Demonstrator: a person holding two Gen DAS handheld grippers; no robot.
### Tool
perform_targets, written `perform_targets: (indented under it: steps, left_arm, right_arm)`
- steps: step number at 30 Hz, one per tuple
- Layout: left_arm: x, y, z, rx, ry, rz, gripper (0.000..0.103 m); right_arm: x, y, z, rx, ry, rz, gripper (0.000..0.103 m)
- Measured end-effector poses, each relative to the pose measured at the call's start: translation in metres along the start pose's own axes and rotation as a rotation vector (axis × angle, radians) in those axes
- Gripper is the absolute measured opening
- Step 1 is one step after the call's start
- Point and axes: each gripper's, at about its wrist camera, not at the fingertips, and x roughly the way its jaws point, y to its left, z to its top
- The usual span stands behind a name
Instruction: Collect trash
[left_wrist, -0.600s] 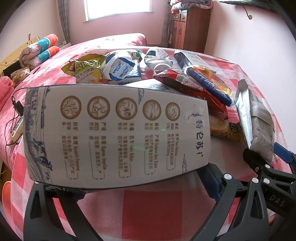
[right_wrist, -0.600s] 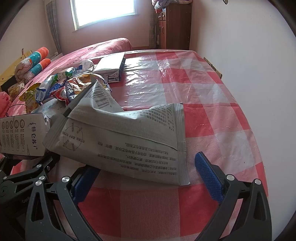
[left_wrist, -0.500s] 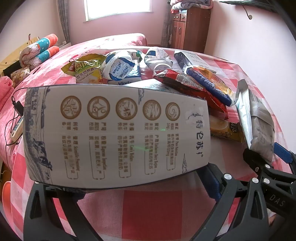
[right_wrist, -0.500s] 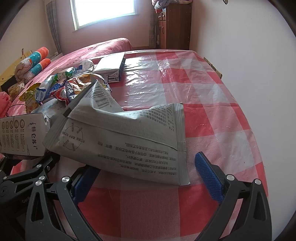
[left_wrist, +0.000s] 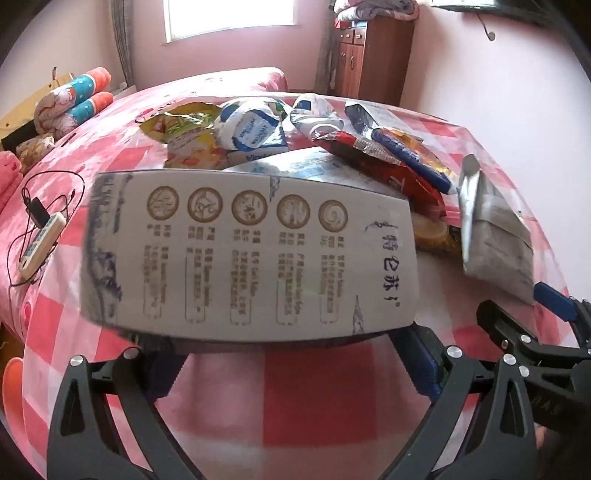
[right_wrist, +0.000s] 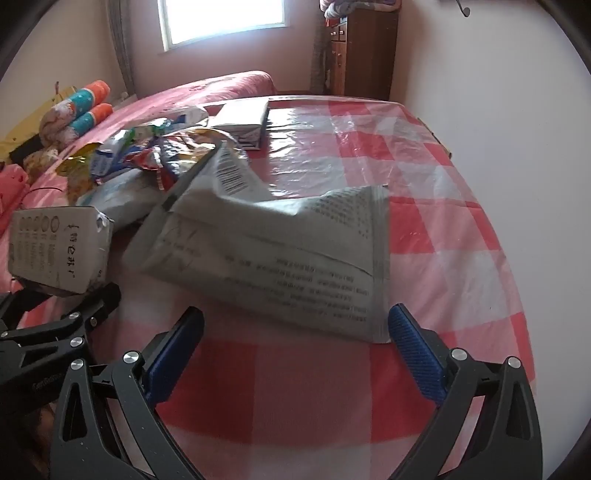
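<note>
A white milk carton (left_wrist: 251, 254) lies on its side on the checked table, straight ahead of my left gripper (left_wrist: 288, 350). Its near edge hides both fingertips. The jaws stand wide and do not press on it. A crumpled grey foil bag (right_wrist: 280, 258) lies ahead of my right gripper (right_wrist: 295, 314), its near edge between the blue pads (right_wrist: 413, 343), which stay apart from it. The same bag (left_wrist: 495, 243) shows at the right of the left wrist view, and the carton (right_wrist: 59, 251) at the left of the right wrist view.
Several snack wrappers and milk pouches (left_wrist: 255, 125) and a red bag (left_wrist: 388, 162) are heaped behind the carton. A second box (right_wrist: 243, 118) sits at the table's far side. A remote with a cable (left_wrist: 40, 240) lies on the pink bed. The wall (right_wrist: 517, 147) runs along the table's right.
Both grippers have drawn back a little: the carton and the grey bag look smaller and sit higher in view, and more of the fingers shows. The jaws stay wide.
</note>
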Motion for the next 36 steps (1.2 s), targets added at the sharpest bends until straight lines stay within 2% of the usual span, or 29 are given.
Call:
perform_targets:
  steps: [10, 17, 26, 36]
  left_arm:
    - [-0.039, 0.015, -0.014, 0.065, -0.049, 0.011, 0.099]
    - [-0.070, 0.034, -0.026, 0.065, -0.084, -0.006, 0.099]
    - [-0.110, 0.054, -0.032, 0.058, -0.154, 0.021, 0.099]
    - [-0.143, 0.072, -0.037, 0.035, -0.223, 0.069, 0.099]
  right_arm:
    - [-0.037, 0.016, -0.014, -0.033, -0.069, 0.008, 0.099]
    - [-0.060, 0.029, -0.025, -0.066, -0.093, 0.026, 0.099]
    - [-0.105, 0.042, -0.029, -0.065, -0.194, 0.059, 0.099]
    - [-0.148, 0.053, -0.032, -0.093, -0.288, 0.052, 0.099]
